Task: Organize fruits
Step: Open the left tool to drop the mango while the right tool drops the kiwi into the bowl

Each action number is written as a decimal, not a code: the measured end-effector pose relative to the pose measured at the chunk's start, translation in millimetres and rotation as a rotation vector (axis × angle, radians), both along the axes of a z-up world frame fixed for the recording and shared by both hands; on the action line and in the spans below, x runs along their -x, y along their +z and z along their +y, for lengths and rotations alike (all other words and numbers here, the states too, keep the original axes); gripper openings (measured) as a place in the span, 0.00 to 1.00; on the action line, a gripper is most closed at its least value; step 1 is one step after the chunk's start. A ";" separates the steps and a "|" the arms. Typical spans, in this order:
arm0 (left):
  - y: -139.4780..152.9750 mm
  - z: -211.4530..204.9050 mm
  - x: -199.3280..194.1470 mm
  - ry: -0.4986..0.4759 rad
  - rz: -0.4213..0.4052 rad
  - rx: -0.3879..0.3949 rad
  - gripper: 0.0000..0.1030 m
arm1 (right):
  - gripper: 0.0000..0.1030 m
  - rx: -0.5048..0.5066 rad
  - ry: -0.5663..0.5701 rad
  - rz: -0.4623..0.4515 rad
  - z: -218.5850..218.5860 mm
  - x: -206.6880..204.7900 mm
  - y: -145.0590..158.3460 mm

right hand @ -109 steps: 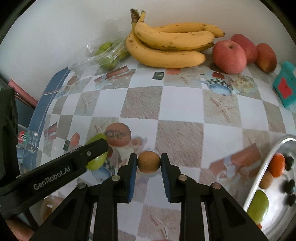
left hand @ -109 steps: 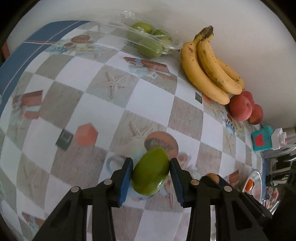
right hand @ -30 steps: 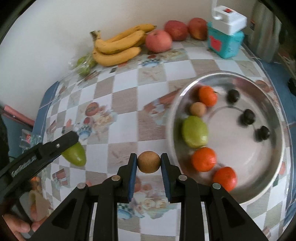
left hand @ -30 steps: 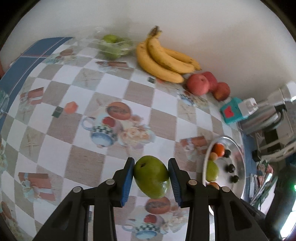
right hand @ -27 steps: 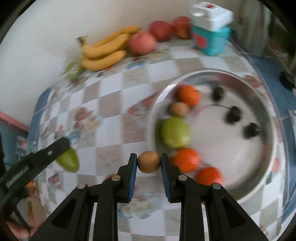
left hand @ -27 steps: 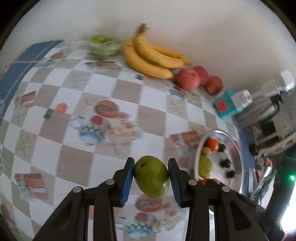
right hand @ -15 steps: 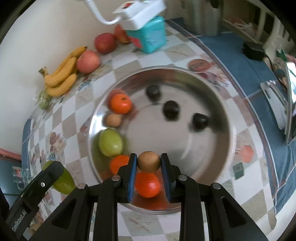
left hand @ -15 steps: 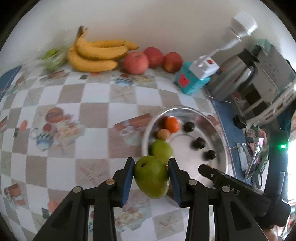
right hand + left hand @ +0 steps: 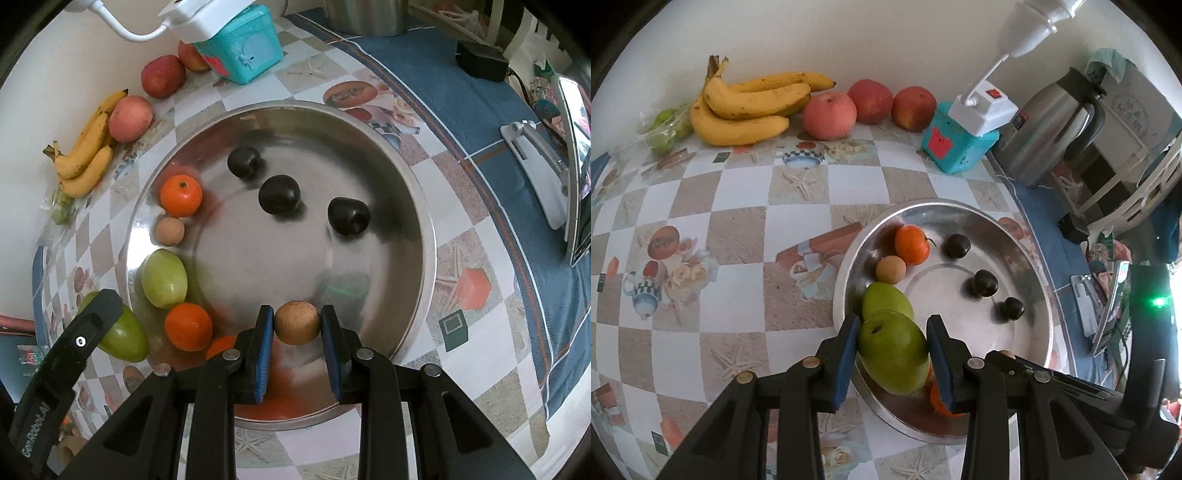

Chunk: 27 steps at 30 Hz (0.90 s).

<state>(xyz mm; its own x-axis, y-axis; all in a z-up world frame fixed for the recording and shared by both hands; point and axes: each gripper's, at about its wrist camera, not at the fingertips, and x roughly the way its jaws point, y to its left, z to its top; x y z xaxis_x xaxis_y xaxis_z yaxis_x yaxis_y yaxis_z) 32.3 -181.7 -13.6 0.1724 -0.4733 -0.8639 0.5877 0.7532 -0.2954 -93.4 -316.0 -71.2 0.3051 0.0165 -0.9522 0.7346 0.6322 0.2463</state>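
The left gripper (image 9: 892, 350) is clamping a green mango (image 9: 894, 352) between its blue pads, its jaws parted only as far as the fruit's width, and is holding it above the near rim of the steel bowl (image 9: 1030, 258). The right gripper (image 9: 297, 332) is pinching a small brown round fruit (image 9: 297, 322), its jaws nearly closed on it, over the near inner edge of the same bowl. Inside the bowl a second green mango (image 9: 164, 278) is lying against the left wall, with a small tan fruit (image 9: 169, 231) and an orange (image 9: 181, 195) beyond it and two more oranges (image 9: 188, 326) nearer the grippers. Three dark plums (image 9: 279, 194) are sitting apart across the middle. Along the wall a bunch of bananas (image 9: 746, 107) is resting beside three red apples (image 9: 830, 115), and a teal box (image 9: 956, 140) is standing next to them on the checked tablecloth (image 9: 738, 229).
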 end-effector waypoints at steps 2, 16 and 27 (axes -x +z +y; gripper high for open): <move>-3.1 -3.5 0.9 -0.008 0.004 -0.002 0.39 | 0.26 -0.002 0.001 0.012 -0.3 -0.7 -2.0; 3.2 -3.6 -0.2 -0.007 -0.004 0.005 0.48 | 0.37 0.023 0.002 0.048 -2.0 -4.9 0.4; 13.2 36.7 -10.0 0.131 -0.060 -0.052 0.92 | 0.69 0.074 0.045 0.035 17.0 -2.4 10.8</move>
